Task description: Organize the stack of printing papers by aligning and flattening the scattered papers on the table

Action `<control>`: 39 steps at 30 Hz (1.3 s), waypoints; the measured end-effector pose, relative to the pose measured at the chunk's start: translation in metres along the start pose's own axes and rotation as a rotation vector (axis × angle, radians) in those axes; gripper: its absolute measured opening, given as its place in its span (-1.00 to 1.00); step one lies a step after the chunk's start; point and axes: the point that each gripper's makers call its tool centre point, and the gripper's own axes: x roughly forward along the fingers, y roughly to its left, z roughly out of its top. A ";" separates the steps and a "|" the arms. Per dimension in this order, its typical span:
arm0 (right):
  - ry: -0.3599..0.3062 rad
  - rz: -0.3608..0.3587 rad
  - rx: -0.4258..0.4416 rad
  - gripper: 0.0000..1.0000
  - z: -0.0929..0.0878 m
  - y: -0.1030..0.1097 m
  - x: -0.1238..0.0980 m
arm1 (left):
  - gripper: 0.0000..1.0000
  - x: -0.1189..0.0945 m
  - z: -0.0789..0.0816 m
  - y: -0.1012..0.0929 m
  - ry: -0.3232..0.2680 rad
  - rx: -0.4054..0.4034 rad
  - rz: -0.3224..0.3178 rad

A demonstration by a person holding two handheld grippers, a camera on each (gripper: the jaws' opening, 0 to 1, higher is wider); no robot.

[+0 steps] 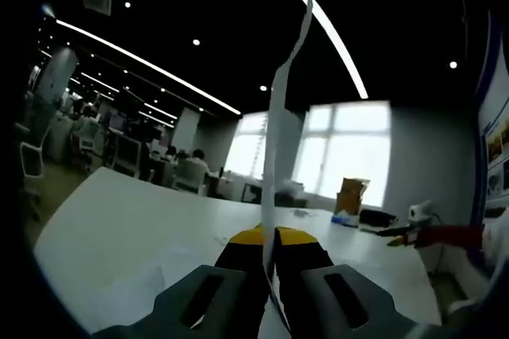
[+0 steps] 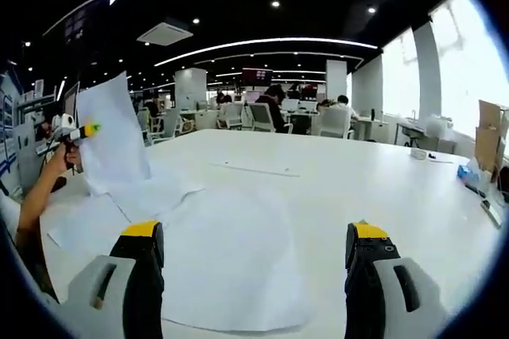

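L gripper (image 1: 269, 245) has its fingers clamped on one paper sheet (image 1: 280, 116), held up edge-on above the white bench (image 1: 143, 212). R gripper (image 2: 256, 243) hovers w/ fingers wide apart over scattered papers (image 2: 231, 259) lying loose on the bench, overlapping, edges not aligned.

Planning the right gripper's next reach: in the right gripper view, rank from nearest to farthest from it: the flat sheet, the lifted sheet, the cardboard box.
1. Flat sheet, on the table between the jaws.
2. Lifted sheet, held up at left.
3. Cardboard box, far right by the windows.
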 end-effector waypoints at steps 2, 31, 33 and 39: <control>0.000 -0.001 0.010 0.80 0.000 -0.002 0.002 | -0.89 0.000 0.000 0.001 0.001 0.002 0.002; 0.033 -0.012 0.009 0.80 -0.005 -0.012 0.019 | -0.89 -0.002 0.001 0.001 -0.004 0.002 0.005; 0.033 -0.014 0.014 0.79 -0.005 -0.013 0.021 | -0.89 -0.002 0.001 0.002 -0.006 0.001 0.008; 0.042 -0.009 0.006 0.79 -0.005 -0.011 0.029 | -0.89 -0.002 0.002 0.002 -0.008 0.002 0.008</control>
